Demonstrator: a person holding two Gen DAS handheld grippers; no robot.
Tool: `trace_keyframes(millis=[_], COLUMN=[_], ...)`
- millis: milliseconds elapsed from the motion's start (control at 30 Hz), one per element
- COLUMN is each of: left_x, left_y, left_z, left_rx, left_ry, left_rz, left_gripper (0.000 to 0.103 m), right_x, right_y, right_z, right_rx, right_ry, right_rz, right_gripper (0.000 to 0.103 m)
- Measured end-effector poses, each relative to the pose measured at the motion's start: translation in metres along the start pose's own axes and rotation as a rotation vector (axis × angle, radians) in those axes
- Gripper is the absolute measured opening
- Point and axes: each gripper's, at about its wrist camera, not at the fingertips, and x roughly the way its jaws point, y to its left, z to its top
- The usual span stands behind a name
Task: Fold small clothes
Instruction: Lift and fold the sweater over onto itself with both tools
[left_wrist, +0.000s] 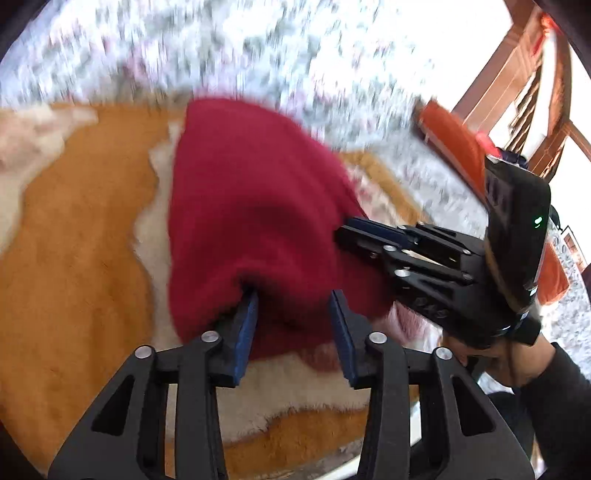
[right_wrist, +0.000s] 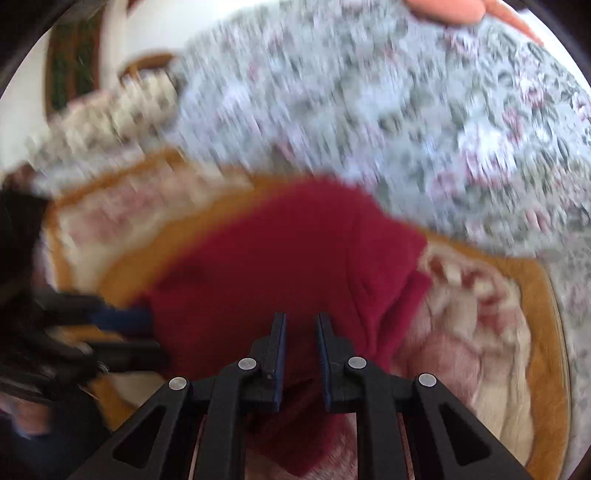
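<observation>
A dark red fleece garment (left_wrist: 258, 192) lies bunched on an orange and cream blanket (left_wrist: 74, 221). My left gripper (left_wrist: 293, 295) stands open over the garment's near edge. Its left fingertip (left_wrist: 248, 295) pokes into a fold, and the pads do not press the cloth. My right gripper (left_wrist: 345, 227) comes in from the right, with narrow jaws at the garment's right edge. In the right wrist view, the right gripper (right_wrist: 301, 317) has red garment (right_wrist: 277, 258) between its nearly closed pads, with more cloth hanging under them. The left gripper (right_wrist: 144, 317) is a blur at the garment's left edge.
A floral bedspread (left_wrist: 258, 48) covers the surface behind the blanket (right_wrist: 480, 350). An orange cushion (left_wrist: 454, 140) lies at the right, with wooden furniture (left_wrist: 535, 92) behind it. A hand in a dark sleeve (left_wrist: 517, 354) holds the right gripper. Both views are motion-blurred.
</observation>
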Motion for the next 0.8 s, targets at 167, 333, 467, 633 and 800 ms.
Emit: trace_keyframes(millis=[167, 333, 467, 633, 800], left_x=[-0.034, -0.067, -0.037, -0.015, -0.016], left_y=[-0.013, -0.012, 0.005, 0.009, 0.012], left_z=[-0.015, -0.004, 0.02, 0.012, 0.014], left_rx=[0.017, 0.019, -0.043, -0.062, -0.086], left_ry=[-0.09, -0.233, -0.172, -0.072, -0.085], left_rz=[-0.082, -0.025, 0.012, 0.051, 0.038], left_gripper=[0.035, 0.035, 0.035, 0.035, 0.035], right_x=[0.005, 0.004, -0.002, -0.013, -0.037], right_y=[-0.01, -0.02, -0.019, -0.02, 0.004], right_z=[-0.018, -0.021, -0.023, -0.029, -0.027], right_rx=[-0.015, 0.028, 0.034, 0.019, -0.054], right_ry=[0.001, -0.01, -0.012, -0.007, -0.079], right_rz=[0.013, 0.058, 0.066, 0.056, 0.132], right_gripper=[0.014, 0.013, 0.013, 0.013, 0.014])
